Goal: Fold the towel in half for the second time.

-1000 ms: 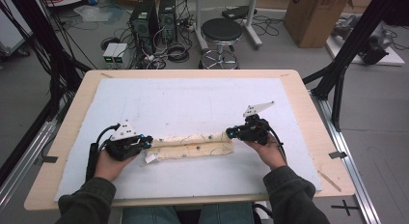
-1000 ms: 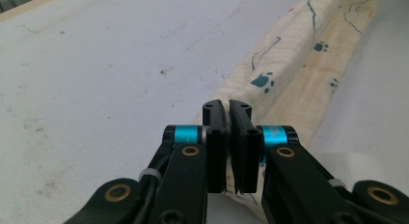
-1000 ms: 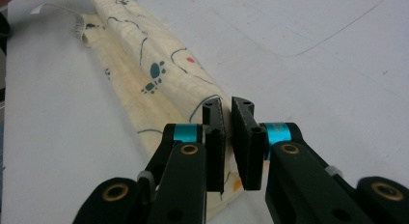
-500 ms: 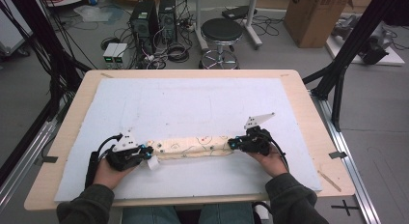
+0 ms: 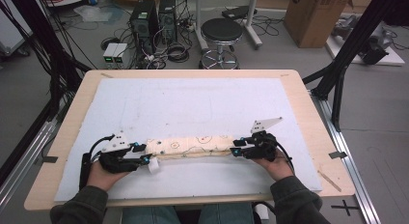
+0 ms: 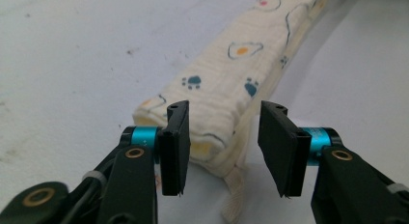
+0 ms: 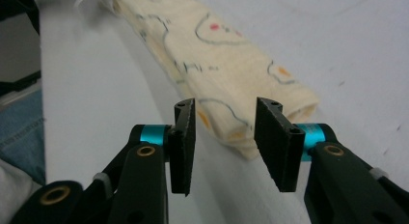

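A cream cloth (image 5: pixel 193 146) printed with fried eggs and paw prints lies folded into a long narrow strip on the white mat (image 5: pixel 193 103), near the table's front. My left gripper (image 5: pixel 143 154) is at its left end and my right gripper (image 5: pixel 237 148) at its right end. Both pairs of jaws have just been opening. In the left gripper view the left gripper (image 6: pixel 225 118) stands open, with the cloth's end (image 6: pixel 231 74) and its small white tag (image 6: pixel 234 195) lying loose between the pads. In the right gripper view the right gripper (image 7: pixel 226 108) is open too, around the other end (image 7: pixel 217 45).
The mat covers a wooden table (image 5: pixel 313 113) whose front edge is just behind my hands. Beyond the far edge stand a black stool (image 5: pixel 221 31), computer towers (image 5: pixel 154 16) with cables, and a cardboard box (image 5: pixel 316 14). Black frame struts (image 5: pixel 347 50) rise at both sides.
Both grippers held the cloth's ends shut; now both have let go and stand open. The right hand came nearer the front edge, and the strip lies level on the mat.
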`<state>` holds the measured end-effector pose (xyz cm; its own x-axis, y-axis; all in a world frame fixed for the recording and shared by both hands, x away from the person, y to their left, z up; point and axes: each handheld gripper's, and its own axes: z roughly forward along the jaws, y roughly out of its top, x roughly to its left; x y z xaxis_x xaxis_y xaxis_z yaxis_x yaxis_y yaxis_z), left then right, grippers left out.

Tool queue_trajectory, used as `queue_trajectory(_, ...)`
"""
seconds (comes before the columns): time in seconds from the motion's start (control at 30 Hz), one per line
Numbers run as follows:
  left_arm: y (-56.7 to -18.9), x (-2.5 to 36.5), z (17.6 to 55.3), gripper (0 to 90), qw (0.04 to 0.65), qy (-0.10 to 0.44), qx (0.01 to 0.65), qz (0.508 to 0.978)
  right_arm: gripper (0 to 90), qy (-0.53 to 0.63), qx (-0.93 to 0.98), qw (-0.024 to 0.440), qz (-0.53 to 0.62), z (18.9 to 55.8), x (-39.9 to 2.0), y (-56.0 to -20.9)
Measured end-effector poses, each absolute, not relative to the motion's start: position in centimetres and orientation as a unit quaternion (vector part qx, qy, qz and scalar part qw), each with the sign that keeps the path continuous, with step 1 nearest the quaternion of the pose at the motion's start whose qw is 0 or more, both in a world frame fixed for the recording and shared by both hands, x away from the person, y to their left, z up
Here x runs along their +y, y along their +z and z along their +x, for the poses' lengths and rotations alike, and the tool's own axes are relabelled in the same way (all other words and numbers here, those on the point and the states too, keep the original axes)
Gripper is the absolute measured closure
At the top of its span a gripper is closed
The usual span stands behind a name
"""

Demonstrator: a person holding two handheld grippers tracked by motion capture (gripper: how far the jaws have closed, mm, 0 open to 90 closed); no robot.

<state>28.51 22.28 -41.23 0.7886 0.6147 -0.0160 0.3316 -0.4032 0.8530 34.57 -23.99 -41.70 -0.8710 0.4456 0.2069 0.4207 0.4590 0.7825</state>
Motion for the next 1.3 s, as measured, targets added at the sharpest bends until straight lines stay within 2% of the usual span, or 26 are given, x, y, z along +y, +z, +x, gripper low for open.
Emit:
queue_trajectory(0.17,-40.0,21.5,29.0,54.8,0.482,0.156,0.281,0.815,59.6,0.474,0.845,0.015,0.247,34.8,-23.2,-39.8)
queue_trajectory(0.2,-40.0,21.2,29.2,60.7,0.480,0.155,0.281,0.816,63.2,0.474,0.846,0.016,0.242,34.9,-22.8,-39.6)
queue_trajectory(0.27,-40.1,20.4,29.6,79.4,0.466,0.155,0.280,0.825,70.6,0.471,0.850,0.016,0.237,35.2,-21.8,-39.4)
queue_trajectory(0.3,-40.3,19.7,30.0,85.8,0.461,0.150,0.282,0.828,75.0,0.468,0.851,0.007,0.238,35.3,-21.3,-39.4)
queue_trajectory(0.33,-40.4,19.2,30.2,86.9,0.461,0.146,0.283,0.828,76.9,0.465,0.855,0.001,0.231,35.6,-20.5,-39.6)
queue_trajectory(0.5,-41.0,16.8,31.0,88.8,0.440,0.138,0.261,0.848,82.6,0.446,0.868,-0.015,0.216,36.4,-17.3,-40.7)
queue_trajectory(0.73,-42.3,16.3,31.4,89.2,0.407,0.118,0.264,0.866,83.4,0.418,0.882,-0.040,0.212,36.8,-15.6,-42.3)
queue_trajectory(0.97,-42.8,16.5,31.2,89.0,0.376,0.128,0.265,0.879,83.1,0.395,0.891,-0.035,0.223,36.5,-16.7,-43.3)
queue_trajectory(1.3,-43.4,18.5,30.6,83.0,0.388,0.131,0.287,0.866,81.3,0.395,0.884,-0.011,0.249,35.8,-20.5,-43.4)
